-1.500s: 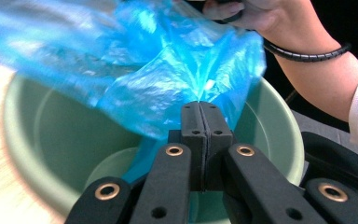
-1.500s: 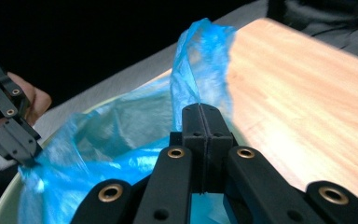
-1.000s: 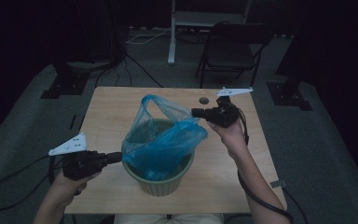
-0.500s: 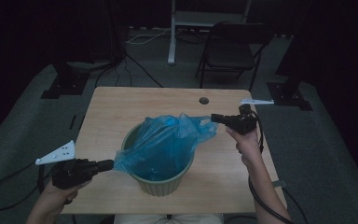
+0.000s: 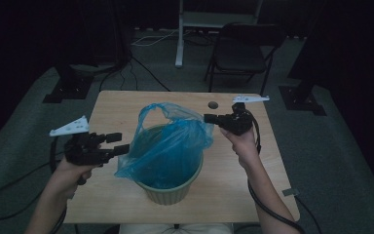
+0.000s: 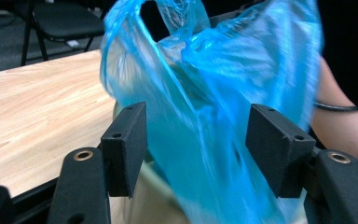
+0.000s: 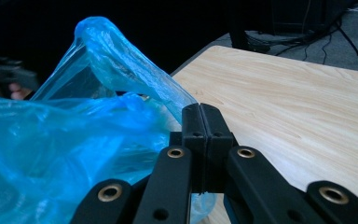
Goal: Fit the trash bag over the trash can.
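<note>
Plastic is the matter in hand: a thin blue bag (image 5: pixel 168 146) sits in a pale green bucket (image 5: pixel 173 187) near the 6 o'clock edge of the wooden table (image 5: pixel 126 105), and the work looks like lining the bucket with it.

From the 3 o'clock side, the right gripper (image 5: pixel 210 118) has its 2 jaws pressed flat together on the bag's edge; in the right gripper view (image 7: pixel 200 114) the film runs straight into the seam between them. That pinch seems meant to anchor 1 side of the mouth high above the rim, so the bag cannot slump into the bucket.

At 9 o'clock the left gripper (image 5: pixel 118 144) has just been opening its jaws and now stands released, just beside the bag's lower left corner, which droops outside the bucket wall. In the left gripper view (image 6: pixel 196 149) blue film hangs between the 2 pads (image 6: pixel 126 144) with a gap on either side, so nothing is gripped there. My guess is that this side was let go in order to take a fresh hold on the rim.

One handle loop (image 5: pixel 148 109) stands free toward 12 o'clock. A small dark round mark (image 5: pixel 213 104) lies on the tabletop near the right gripper, and a folding chair (image 5: pixel 241 48) stands beyond the table.
</note>
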`<state>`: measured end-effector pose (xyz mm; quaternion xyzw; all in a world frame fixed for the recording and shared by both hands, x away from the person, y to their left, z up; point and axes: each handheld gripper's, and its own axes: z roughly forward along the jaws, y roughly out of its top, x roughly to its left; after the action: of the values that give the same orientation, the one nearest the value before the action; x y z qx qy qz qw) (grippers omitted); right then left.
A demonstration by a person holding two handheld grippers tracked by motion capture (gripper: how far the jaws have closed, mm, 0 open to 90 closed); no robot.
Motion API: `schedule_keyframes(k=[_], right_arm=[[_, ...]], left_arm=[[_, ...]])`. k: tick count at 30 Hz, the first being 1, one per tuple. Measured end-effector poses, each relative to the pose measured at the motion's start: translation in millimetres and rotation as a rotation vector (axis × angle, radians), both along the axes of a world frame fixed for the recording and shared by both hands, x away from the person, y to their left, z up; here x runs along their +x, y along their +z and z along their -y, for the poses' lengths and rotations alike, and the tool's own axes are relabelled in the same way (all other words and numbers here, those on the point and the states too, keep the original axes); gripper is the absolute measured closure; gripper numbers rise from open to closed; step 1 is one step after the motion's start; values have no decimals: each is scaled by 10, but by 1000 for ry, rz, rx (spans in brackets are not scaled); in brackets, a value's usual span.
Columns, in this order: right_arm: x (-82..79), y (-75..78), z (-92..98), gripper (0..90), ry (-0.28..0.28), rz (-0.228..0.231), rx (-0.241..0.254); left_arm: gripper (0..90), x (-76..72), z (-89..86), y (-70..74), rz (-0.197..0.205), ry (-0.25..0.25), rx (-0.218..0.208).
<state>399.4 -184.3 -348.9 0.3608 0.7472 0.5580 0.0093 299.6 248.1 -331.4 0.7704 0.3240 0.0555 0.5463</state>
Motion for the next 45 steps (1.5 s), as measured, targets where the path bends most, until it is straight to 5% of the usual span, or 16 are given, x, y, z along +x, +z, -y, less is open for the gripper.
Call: schedule_keyframes(k=[3, 5, 8, 10, 14, 19, 26, 34, 39, 45], right_arm=[[-7, 41, -103, 900, 12, 13, -18], [-7, 65, -158, 900, 20, 19, -30], [13, 83, -210, 900, 23, 27, -40], [43, 77, -219, 900, 11, 21, -51], [143, 23, -223, 900, -19, 7, -69], [309, -123, -270, 900, -82, -5, -146], [486, -596, -271, 900, -103, -109, -143], [389, -1111, -339, 900, -69, -189, -153], [328, -1164, -343, 899, -56, -196, -153], [348, -892, -219, 742, -105, -152, -129]], left_arm=[[376, 138, 152, 4, -34, -8, 25], [408, 183, 253, -11, -24, 4, 96], [700, 257, 282, -70, 5, 79, 192], [832, 323, 219, -128, 6, 137, 197], [900, 384, 85, -209, -3, 200, 152], [900, 475, -50, -451, -92, 222, 112], [900, 464, -187, -869, -201, 228, 22], [900, 352, -234, -1211, -266, 228, 2], [900, 304, -254, -1219, -267, 208, -23], [900, 310, -260, -1123, -243, 207, -31]])
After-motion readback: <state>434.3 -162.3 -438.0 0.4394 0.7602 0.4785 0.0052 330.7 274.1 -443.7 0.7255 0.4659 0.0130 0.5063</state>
